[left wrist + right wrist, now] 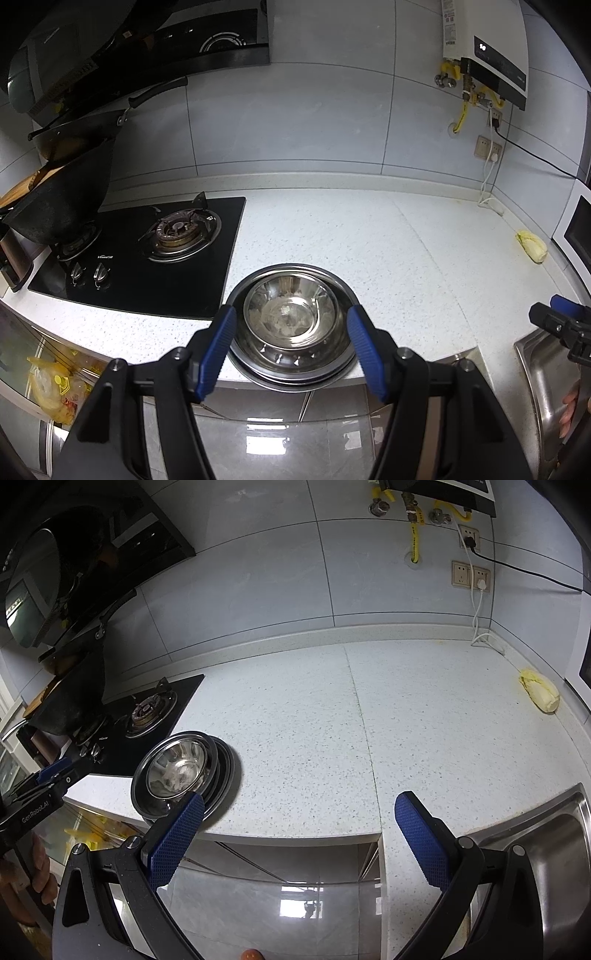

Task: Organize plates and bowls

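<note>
A round shiny steel bowl [290,314] sits mouth-up, nested on stacked steel plates [295,373] at the speckled white countertop [388,251] edge, framed between the wide-open, empty left gripper [291,350]. The black glass gas stove [147,254] lies just left; the right gripper [299,834], likewise spread and empty, hangs beside the steel sink [554,849].

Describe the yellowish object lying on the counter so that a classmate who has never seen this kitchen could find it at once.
Start at the speckled white counter and follow it right, away from the black gas hob. Near the back corner, below the wall sockets, lies a pale yellow cabbage-like lump. It is the only soft yellow thing on the counter; the other items there are the stacked steel bowls and plates.
</note>
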A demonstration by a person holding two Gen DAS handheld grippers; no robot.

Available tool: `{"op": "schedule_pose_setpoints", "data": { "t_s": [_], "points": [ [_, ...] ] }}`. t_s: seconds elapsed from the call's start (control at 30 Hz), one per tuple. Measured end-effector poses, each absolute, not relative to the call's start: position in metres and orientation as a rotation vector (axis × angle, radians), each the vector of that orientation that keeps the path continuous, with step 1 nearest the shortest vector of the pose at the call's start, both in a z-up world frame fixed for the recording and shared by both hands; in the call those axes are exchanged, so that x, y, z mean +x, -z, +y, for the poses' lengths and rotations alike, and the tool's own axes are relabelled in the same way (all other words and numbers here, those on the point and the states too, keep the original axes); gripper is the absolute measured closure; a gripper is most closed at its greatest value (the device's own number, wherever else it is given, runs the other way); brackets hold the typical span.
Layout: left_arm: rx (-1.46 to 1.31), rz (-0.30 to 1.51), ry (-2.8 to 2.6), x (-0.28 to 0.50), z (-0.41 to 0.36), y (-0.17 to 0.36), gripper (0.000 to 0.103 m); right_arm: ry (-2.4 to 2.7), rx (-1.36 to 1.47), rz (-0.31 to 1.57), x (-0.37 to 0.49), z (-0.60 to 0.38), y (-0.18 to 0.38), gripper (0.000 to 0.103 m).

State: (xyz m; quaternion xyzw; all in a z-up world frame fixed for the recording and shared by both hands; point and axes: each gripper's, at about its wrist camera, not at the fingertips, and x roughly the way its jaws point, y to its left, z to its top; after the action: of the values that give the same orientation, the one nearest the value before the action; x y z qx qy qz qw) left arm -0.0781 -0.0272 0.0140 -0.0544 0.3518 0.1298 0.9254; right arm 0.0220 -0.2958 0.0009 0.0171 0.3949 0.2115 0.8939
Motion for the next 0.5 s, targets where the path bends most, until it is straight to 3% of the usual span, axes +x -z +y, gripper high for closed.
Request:
{"op": "schedule_pose_setpoints", "data": {
  "t_s": [0.5],
  "points": [
    [-0.117,0.714,-0.316,-0.087,-0.016,-0.017,0.042,-0.520,-0.032,0.801,0.024,-0.272,-0.003,0.001]
  ]
}}
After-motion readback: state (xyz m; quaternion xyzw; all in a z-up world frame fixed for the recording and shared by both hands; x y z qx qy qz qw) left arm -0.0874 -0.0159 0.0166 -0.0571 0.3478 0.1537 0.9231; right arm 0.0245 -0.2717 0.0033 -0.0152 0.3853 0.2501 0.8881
